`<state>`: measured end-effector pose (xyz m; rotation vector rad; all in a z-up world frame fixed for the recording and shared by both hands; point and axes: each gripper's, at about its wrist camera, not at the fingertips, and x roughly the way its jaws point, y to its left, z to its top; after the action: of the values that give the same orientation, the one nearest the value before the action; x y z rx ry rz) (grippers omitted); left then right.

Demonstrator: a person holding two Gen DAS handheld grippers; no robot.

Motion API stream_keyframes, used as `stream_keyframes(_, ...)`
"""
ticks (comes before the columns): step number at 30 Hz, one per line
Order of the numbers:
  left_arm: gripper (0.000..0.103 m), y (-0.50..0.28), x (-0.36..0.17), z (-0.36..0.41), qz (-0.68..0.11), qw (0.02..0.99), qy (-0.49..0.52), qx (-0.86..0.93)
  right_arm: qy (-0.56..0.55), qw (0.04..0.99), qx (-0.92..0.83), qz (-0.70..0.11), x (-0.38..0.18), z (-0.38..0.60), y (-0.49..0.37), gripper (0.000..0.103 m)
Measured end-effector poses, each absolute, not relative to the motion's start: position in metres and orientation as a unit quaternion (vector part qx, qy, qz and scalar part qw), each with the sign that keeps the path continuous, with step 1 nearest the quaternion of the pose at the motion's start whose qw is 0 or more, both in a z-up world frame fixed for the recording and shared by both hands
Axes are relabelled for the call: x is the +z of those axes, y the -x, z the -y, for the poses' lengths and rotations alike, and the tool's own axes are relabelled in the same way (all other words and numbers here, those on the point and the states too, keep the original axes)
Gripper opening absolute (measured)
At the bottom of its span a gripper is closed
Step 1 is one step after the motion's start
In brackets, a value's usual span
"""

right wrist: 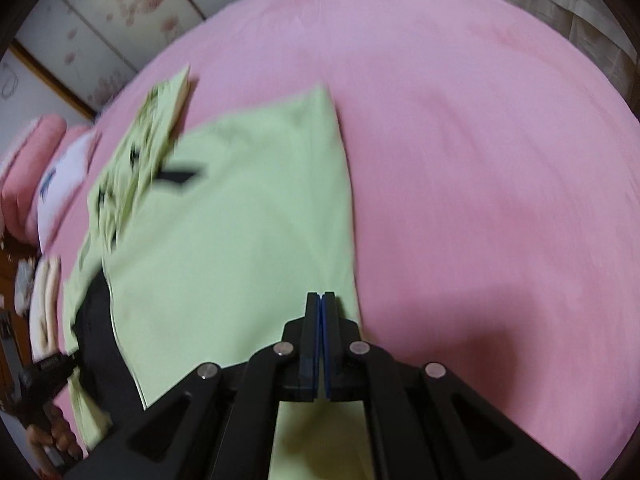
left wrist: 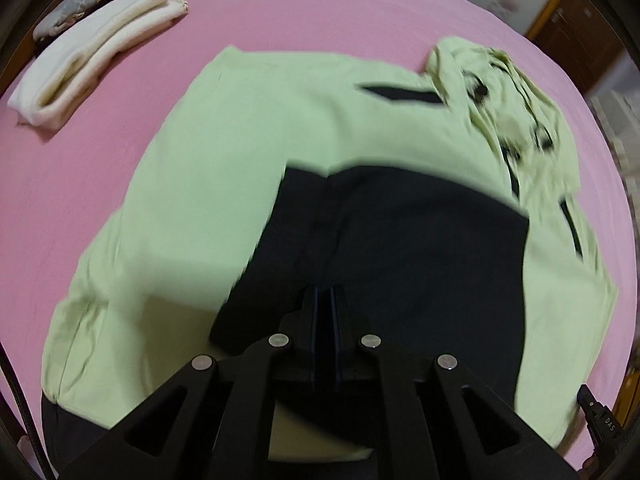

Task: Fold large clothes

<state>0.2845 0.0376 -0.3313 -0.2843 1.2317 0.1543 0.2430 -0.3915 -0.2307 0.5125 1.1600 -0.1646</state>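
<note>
Light-green garment with black panels (left wrist: 224, 168) lies spread on the pink bed sheet (left wrist: 304, 16). Left tongs (left wrist: 325, 296) are closed over its black part, right tongs (right wrist: 321, 300) closed at its green edge; whether either pinches cloth is unclear.

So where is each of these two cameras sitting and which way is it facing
Left wrist: rides the left gripper, angled steeply down at the green garment and its black panel; its own shut jaws show.
Right wrist: rides the right gripper, angled down at the garment's edge; shut jaws show.
Shared: the garment, the pink bed.
</note>
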Motion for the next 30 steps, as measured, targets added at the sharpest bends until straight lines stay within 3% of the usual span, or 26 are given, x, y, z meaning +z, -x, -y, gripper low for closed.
stream_keyframes(9, 0.010, -0.245, -0.327, -0.036, -0.583, 0.803, 0.107, 0.059, -0.207, 0.788, -0.058, -0.576, -0.233, 0.358, -0.225, 0.002)
stream_keyframes(12, 0.018, -0.255, -0.328, -0.031, -0.596, 0.793, 0.112, 0.062, -0.223, 0.779, -0.050, -0.583, -0.229, 0.355, -0.232, 0.002)
stream_keyframes(13, 0.025, -0.257, -0.326, -0.030, -0.603, 0.787, 0.111, 0.062, -0.235, 0.777, -0.043, -0.583, -0.227, 0.353, -0.235, 0.002)
stream_keyframes(16, 0.057, -0.269, -0.318, -0.021, -0.613, 0.779, 0.125, 0.043, -0.257, 0.764, -0.016, -0.591, -0.222, 0.343, -0.248, 0.004)
stream_keyframes(18, 0.065, -0.276, -0.310, -0.018, -0.614, 0.778, 0.131, 0.034, -0.252, 0.761, 0.001, -0.598, -0.217, 0.335, -0.256, 0.015)
stream_keyframes(20, 0.066, -0.284, -0.300, -0.013, -0.620, 0.776, 0.114, 0.032, -0.246, 0.758, 0.018, -0.604, -0.216, 0.323, -0.269, 0.045)
stream_keyframes(23, 0.074, -0.301, -0.293, -0.005, -0.639, 0.763, 0.090, 0.031, -0.248, 0.741, 0.062, -0.621, -0.213, 0.306, -0.288, 0.051)
stream_keyframes(25, 0.074, -0.317, -0.291, 0.003, -0.658, 0.749, 0.080, 0.012, -0.250, 0.730, 0.097, -0.629, -0.210, 0.294, -0.303, 0.052)
stream_keyframes(28, 0.074, -0.349, -0.284, 0.025, -0.681, 0.732, 0.032, -0.017, -0.260, 0.712, 0.130, -0.639, -0.201, 0.276, -0.332, 0.066)
stream_keyframes(30, 0.074, -0.364, -0.273, 0.034, -0.679, 0.733, -0.004, -0.022, -0.266, 0.709, 0.143, -0.637, -0.192, 0.268, -0.352, 0.069)
